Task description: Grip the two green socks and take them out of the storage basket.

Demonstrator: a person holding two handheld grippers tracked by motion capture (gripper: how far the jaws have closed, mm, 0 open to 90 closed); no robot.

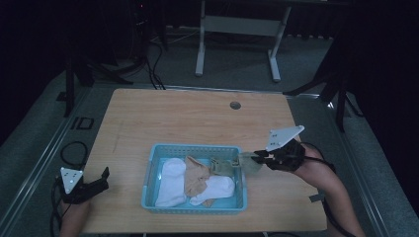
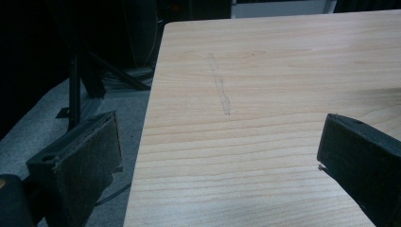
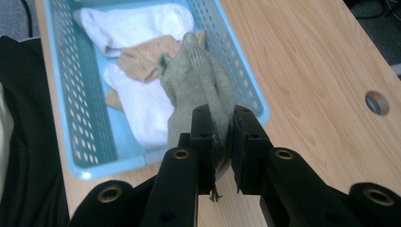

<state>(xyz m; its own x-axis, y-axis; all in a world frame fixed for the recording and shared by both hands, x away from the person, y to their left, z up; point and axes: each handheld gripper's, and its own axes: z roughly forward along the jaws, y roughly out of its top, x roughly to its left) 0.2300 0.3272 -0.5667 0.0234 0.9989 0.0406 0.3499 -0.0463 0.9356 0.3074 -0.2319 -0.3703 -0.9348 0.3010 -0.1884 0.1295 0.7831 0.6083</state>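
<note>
A grey-green sock (image 3: 196,78) is clamped between the closed jaws of the right gripper (image 3: 221,142), held over the right rim of the blue basket (image 1: 148,170). The left gripper (image 1: 96,183), jaws spread and empty, is seen well left of the basket.

I see a dim room with a grey carpeted floor (image 1: 232,59) around a light wooden table (image 1: 188,118) that has a round cable hole (image 1: 235,105) near its far edge. Beyond it stands a white desk frame (image 1: 237,29), black stands (image 1: 74,74) rise at both sides, and dark cables (image 1: 153,64) trail across the floor.
</note>
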